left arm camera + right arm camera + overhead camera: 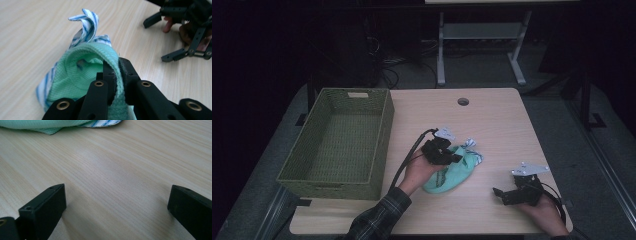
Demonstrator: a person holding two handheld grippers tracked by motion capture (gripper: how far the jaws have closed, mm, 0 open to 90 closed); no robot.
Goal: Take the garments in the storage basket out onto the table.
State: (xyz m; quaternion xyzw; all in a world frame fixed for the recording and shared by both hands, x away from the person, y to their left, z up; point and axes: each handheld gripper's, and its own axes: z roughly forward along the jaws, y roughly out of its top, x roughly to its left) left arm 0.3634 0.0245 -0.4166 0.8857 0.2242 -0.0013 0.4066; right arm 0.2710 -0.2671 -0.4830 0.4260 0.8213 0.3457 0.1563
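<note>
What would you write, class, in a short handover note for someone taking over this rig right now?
Left gripper: shut on a fold of the green cloth, mid-table.
Right gripper: open, holding nothing, low over bare table to the right of the cloth.
Things: a blue-striped cloth is bundled with the green one. The woven basket stands at the table's left and looks empty.
Done: the green cloth is gripped.
Left, probably: carry the cloths into the basket; nothing is in it yet.
</note>
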